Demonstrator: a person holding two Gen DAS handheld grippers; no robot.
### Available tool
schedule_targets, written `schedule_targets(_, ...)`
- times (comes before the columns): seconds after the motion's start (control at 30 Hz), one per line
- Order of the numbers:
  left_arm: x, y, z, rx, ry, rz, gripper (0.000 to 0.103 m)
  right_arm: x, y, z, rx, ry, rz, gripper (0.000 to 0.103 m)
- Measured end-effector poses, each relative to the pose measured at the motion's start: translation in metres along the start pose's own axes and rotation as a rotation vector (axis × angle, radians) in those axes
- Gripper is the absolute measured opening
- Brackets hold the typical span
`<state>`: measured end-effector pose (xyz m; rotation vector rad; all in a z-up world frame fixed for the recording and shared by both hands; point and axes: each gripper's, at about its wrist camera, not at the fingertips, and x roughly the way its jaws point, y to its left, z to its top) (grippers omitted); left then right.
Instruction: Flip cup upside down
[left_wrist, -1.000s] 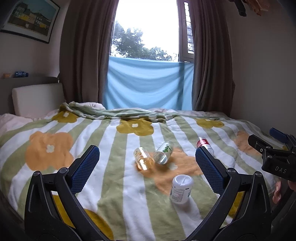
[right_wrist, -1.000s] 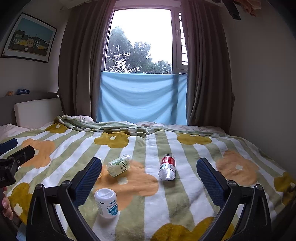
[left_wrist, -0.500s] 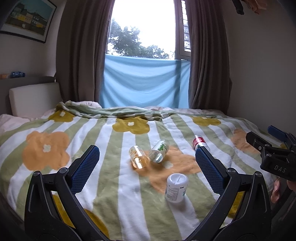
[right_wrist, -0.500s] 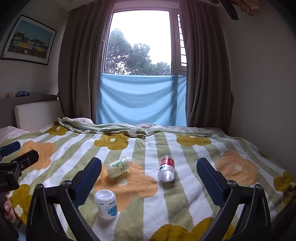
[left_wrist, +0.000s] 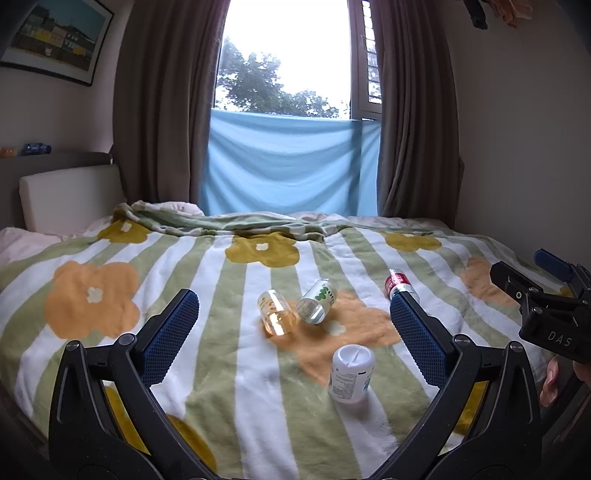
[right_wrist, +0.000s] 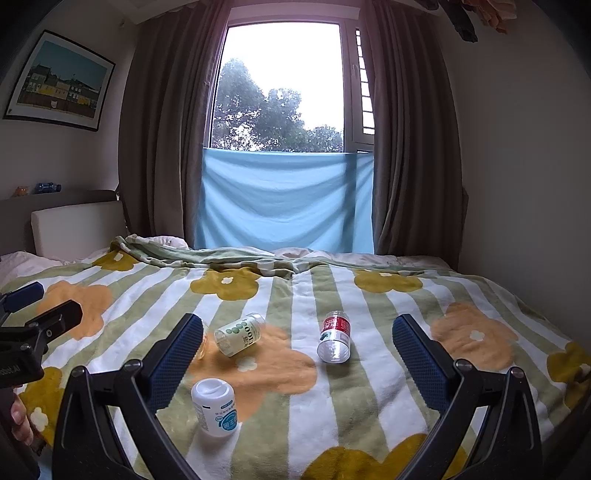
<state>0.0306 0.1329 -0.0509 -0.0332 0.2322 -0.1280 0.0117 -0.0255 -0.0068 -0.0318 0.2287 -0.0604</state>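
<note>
I see a striped blanket (right_wrist: 295, 406) with orange and mustard flowers covering the bed, a blue cloth (right_wrist: 284, 199) hung across the lower window between brown curtains (right_wrist: 166, 129), a framed picture (right_wrist: 59, 81) on the left wall and a white headboard cushion (right_wrist: 77, 229) below it.

Centre of frame: clear orange-printed cup (left_wrist: 276, 312) and clear green-printed cup (left_wrist: 317, 305) lie touching, no gap between them. Open striped floral blanket (left_wrist: 110, 258) fills the left of frame. White plastic bottle (left_wrist: 351, 373) stands lower centre, nearer the camera. Red-labelled clear cup (right_wrist: 334, 336) lies apart, with open blanket on all sides.
</note>
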Motion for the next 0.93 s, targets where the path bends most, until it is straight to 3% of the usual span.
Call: schedule_targets(0.93, -0.0053, -0.0018, 0.0027, 0.021, -0.038, 0.019, 0.103, -0.0024, 0.0014, -0.0011, 0.000, 0.000, -0.003, 0.103)
